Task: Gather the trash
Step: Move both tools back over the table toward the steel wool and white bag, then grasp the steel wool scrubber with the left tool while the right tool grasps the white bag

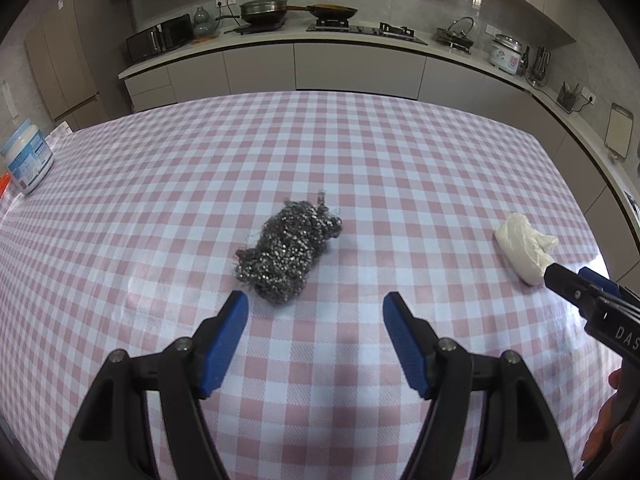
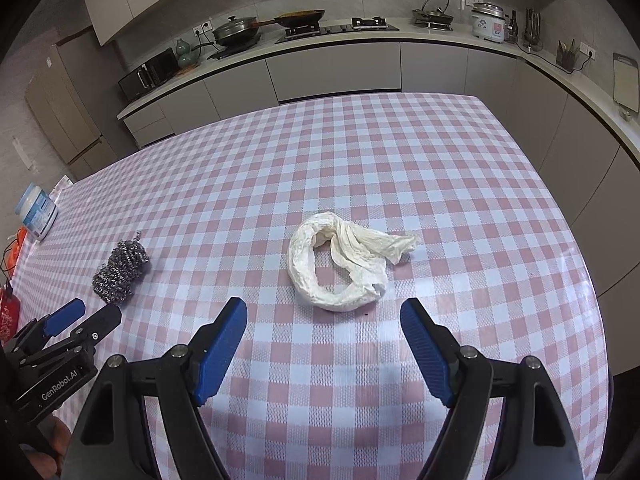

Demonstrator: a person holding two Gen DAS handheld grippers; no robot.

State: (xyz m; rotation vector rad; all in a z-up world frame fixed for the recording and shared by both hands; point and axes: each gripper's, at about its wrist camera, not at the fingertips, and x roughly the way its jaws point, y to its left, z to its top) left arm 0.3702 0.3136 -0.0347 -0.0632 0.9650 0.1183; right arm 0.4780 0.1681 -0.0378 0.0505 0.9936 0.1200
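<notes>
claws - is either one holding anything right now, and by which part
Nothing is held. The left claw is open just short of the steel scourer; the right claw is open before the crumpled tissue.

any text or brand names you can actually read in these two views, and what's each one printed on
"GenRobot.AI": on the black body of the left gripper, seen from the right wrist view.
"DAS": letters cut off at the frame edge, on the black body of the right gripper, seen from the left wrist view.
White tub with a blue label at the table's far left: print too small to read.
Rice cooker on the counter: markings too blurred to read.
</notes>
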